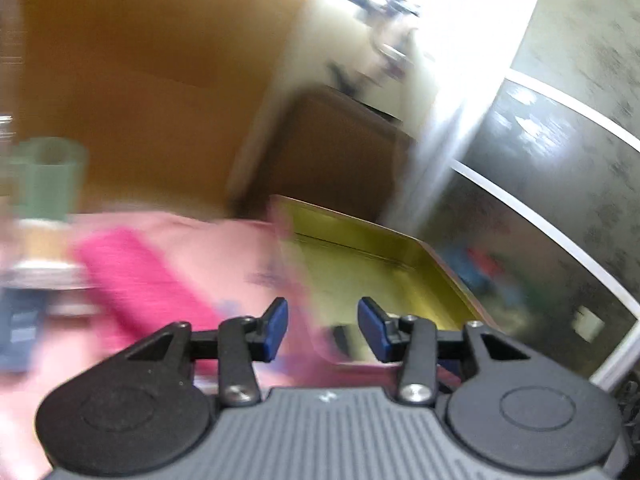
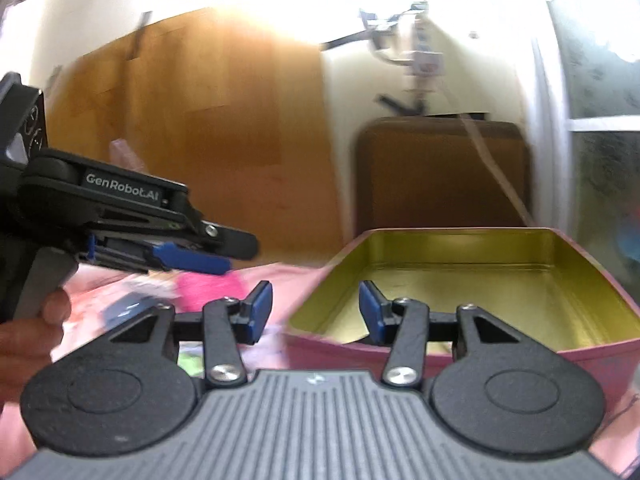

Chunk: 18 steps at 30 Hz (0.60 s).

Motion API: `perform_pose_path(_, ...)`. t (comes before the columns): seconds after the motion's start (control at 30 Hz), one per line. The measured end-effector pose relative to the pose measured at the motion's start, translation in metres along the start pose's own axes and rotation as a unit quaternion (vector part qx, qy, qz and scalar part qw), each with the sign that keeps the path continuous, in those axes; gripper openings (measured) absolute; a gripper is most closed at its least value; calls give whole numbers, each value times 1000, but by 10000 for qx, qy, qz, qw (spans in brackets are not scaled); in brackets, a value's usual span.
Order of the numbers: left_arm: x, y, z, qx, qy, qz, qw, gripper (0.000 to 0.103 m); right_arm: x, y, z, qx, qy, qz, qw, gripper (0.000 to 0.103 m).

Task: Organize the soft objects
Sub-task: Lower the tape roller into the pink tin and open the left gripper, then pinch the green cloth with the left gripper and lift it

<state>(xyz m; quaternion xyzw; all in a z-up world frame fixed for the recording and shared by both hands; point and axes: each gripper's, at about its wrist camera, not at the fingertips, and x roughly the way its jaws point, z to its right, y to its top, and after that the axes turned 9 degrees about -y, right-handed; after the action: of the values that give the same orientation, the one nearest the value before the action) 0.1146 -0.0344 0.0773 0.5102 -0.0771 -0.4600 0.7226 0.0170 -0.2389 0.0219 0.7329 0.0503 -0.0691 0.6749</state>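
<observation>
While both grippers, left gripper and right gripper, are held spread and empty, magenta cloth at ten o'clock could be missed through blur, tin knocked.

My left gripper has its blue pads apart, and I see nothing between them. The picture is blurred. Under the gripper lies a pink cloth. On it, to the left, is a magenta soft thing, lying slanted. To the right is an open tin with gold inside, empty as far as I can see. Far left stands a green cup. A brown chair back is behind the tin.
</observation>
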Motion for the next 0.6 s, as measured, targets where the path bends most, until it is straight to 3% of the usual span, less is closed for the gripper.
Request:
perform_pose_path(0.13, -42, -14, -50, -453, 802, 138, 9957, 40, 9, -12, -41, -262, 627, -486, 9965, 52)
perform_pose_path(0.27, -72, -34, -89, -931, 1127, 210, 9890, 40, 30, -27, -81, -485, 1087, -1163, 9861, 55)
perform_pose_path(0.4, -85, -45, -109, -1144, 1147, 227, 9865, 40, 57, -34, -104, -558, 1104, -1666, 9782, 74)
perform_pose_path(0.6, -86, -53, -118, -1244, 945, 207, 9875, 40, 79, -38, -141, -1088, 1055, -1817, 9716, 74)
